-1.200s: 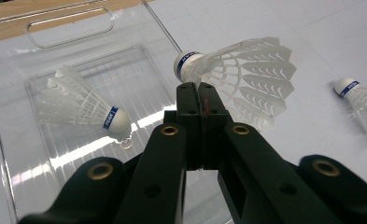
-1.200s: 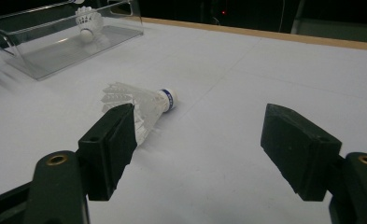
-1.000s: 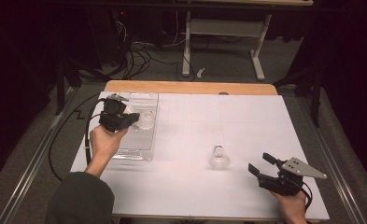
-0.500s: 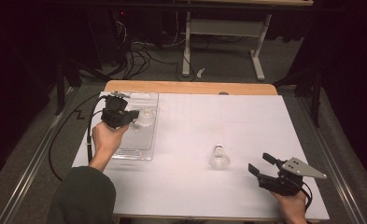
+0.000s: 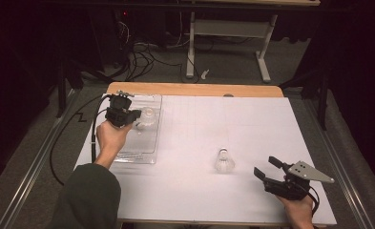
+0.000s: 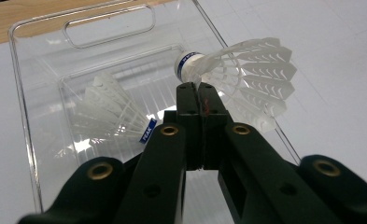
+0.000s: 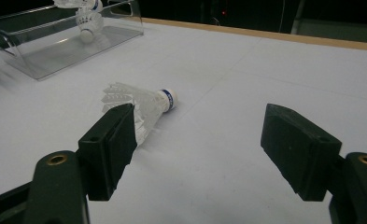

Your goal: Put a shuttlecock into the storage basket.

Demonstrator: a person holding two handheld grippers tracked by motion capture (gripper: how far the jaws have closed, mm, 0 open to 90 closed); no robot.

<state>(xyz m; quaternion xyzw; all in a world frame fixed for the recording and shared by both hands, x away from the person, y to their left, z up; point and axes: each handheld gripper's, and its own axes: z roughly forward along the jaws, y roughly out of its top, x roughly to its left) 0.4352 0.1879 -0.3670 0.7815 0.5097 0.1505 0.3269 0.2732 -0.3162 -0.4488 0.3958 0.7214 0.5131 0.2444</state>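
Left claw [image 6: 197, 91], clamped on a shuttlecock [image 6: 239, 77], has advanced over the clear tray [image 6: 27, 135], nearing release; right claw [image 7: 200, 154] gapes empty.

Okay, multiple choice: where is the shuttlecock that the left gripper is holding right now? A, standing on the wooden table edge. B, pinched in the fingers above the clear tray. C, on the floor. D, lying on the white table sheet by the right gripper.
B: in the left gripper view the left gripper has its fingers shut on the held shuttlecock, over the clear tray, where another shuttlecock already lies.
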